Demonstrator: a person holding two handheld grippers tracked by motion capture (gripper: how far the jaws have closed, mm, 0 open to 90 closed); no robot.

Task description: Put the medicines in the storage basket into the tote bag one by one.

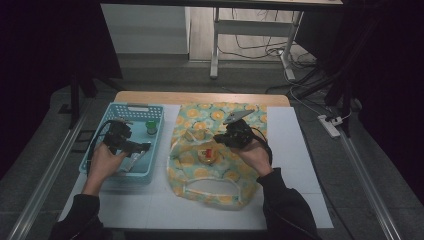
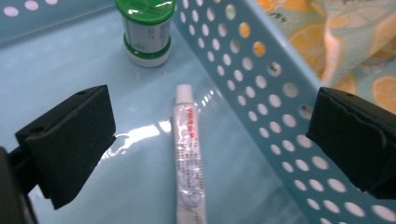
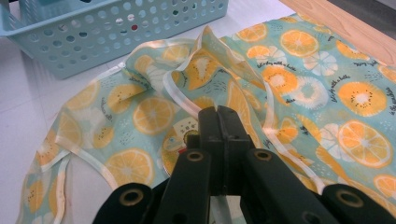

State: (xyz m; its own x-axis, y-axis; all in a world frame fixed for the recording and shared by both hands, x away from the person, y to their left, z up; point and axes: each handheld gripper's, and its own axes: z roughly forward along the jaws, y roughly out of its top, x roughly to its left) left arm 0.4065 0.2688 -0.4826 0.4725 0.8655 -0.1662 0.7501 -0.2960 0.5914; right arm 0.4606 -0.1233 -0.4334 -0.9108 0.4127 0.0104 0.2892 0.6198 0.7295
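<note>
The left hand-held gripper (image 2: 205,154) is held wide open over the tube (image 2: 189,154), which lies inside the blue basket (image 2: 261,93), long axis running away between the jaws (untouched).

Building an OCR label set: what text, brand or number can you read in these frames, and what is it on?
No text reads clearly enough to quote.
Tube in the blue basket: red characters near the cap and small print below, too blurred to read.
Green-capped bottle: label print too small to read.
Fruit-print bag: curved black script around the fruit slices, too small to read.
</note>
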